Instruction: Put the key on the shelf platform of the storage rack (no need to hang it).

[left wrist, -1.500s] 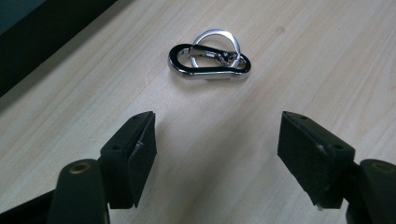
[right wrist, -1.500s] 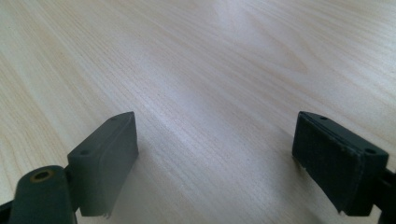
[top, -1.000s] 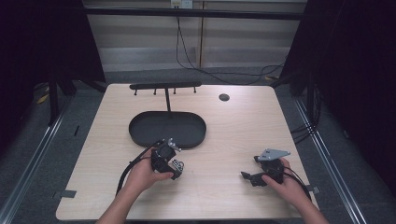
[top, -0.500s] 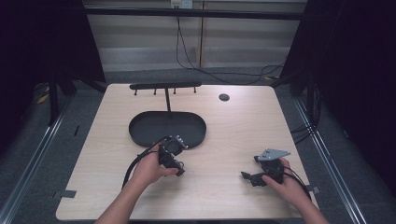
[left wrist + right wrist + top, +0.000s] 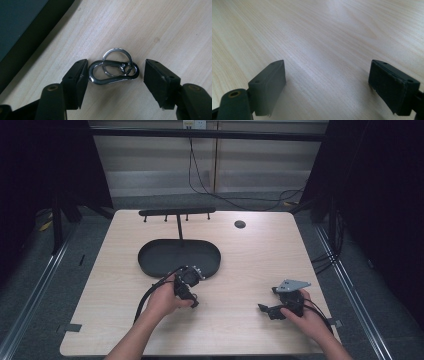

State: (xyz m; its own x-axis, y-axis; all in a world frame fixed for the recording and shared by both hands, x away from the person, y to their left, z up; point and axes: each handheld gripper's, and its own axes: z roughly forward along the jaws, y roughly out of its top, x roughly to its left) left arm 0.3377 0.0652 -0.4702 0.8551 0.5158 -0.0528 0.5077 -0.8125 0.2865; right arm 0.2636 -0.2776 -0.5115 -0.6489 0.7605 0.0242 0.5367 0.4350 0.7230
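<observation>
Left hand-held gripper (image 5: 113, 75) jaws just been closing, bracketing the carabiner (image 5: 113, 73) with key ring (image 5: 117, 53) on the desk (image 5: 162, 30), not yet clamped. Right hand-held gripper (image 5: 327, 85) wide, nothing between.

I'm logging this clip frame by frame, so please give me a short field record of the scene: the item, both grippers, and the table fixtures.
item: carabiner with key ring, flat on the table
left gripper: jaws have just been closing around the carabiner, one pad at its end, the other apart
right gripper: open, nothing between its jaws
tray: black, oval, beside the left gripper
rack: pegged bar above the tray
</observation>
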